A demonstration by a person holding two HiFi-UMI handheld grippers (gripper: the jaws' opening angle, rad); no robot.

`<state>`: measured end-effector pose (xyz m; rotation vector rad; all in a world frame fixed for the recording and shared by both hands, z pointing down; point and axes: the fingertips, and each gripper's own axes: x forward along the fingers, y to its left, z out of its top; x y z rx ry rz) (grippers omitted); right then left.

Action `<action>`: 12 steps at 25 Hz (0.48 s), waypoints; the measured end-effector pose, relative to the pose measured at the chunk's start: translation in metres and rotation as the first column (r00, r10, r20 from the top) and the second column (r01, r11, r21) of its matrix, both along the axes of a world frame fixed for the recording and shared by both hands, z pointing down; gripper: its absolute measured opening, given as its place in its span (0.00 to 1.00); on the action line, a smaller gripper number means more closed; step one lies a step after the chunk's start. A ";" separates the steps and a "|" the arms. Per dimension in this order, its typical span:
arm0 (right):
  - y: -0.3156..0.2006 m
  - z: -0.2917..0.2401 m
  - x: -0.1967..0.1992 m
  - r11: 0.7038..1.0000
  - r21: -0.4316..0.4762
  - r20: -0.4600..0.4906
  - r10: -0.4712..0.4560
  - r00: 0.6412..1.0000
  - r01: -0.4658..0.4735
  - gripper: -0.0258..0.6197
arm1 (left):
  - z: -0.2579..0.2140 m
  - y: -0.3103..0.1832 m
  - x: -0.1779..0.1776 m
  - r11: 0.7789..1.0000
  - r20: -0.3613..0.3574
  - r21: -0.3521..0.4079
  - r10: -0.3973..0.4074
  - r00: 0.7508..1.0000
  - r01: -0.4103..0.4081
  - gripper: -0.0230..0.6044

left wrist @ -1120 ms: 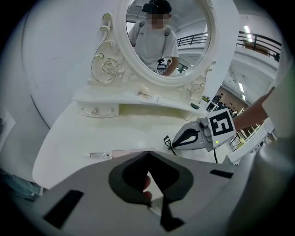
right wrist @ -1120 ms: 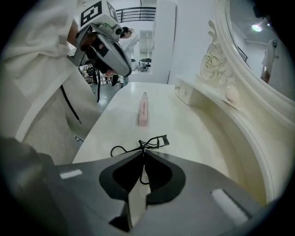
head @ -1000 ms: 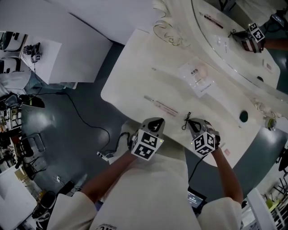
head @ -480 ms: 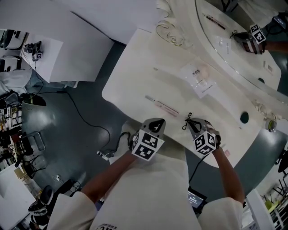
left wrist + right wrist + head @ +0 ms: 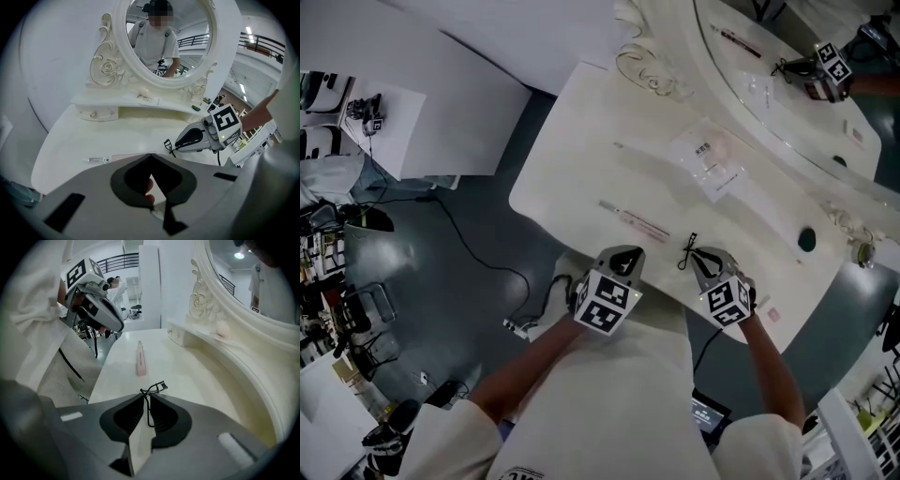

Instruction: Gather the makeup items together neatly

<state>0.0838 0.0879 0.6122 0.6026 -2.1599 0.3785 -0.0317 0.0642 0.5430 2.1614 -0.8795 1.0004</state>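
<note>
Little has shifted: right gripper (image 5: 701,257) has just been opening its jaws, eyelash curler (image 5: 153,387) lightly pinched.
I'd lay it beside the pink tube (image 5: 642,225) near the front edge of the dressing table (image 5: 581,159) (left gripper (image 5: 150,157) closed, empty).

A staged dressing corner inside a work hall.
An ornate white dressing table (image 5: 581,150) with oval mirror (image 5: 192,28) stands on bare grey floor (image 5: 441,291), amid trailing cable (image 5: 461,236), plain white tables (image 5: 441,122) and cluttered equipment (image 5: 323,272).

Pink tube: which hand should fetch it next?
Probably left. The left gripper is shut, empty, nearest the pink tube; the right gripper, jaws just opening, has the eyelash curler between them.
</note>
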 end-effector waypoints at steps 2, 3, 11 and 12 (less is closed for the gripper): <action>0.001 0.000 -0.001 1.000 0.001 0.000 0.010 1.000 -0.010 0.10 | -0.001 0.000 0.001 1.000 -0.001 0.002 0.007 1.000 -0.007 0.04; 0.002 0.001 -0.002 1.000 0.003 -0.001 0.016 1.000 -0.016 0.10 | -0.001 -0.001 0.002 1.000 -0.001 0.003 0.011 1.000 -0.011 0.04; -0.003 -0.003 -0.003 0.984 -0.021 0.038 0.180 0.983 -0.179 0.09 | 0.000 0.000 0.009 0.998 0.008 0.002 0.057 0.998 -0.057 0.04; -0.003 -0.004 -0.002 0.979 -0.024 0.041 0.203 0.978 -0.202 0.09 | 0.000 0.000 0.011 0.998 0.007 0.003 0.061 0.998 -0.061 0.04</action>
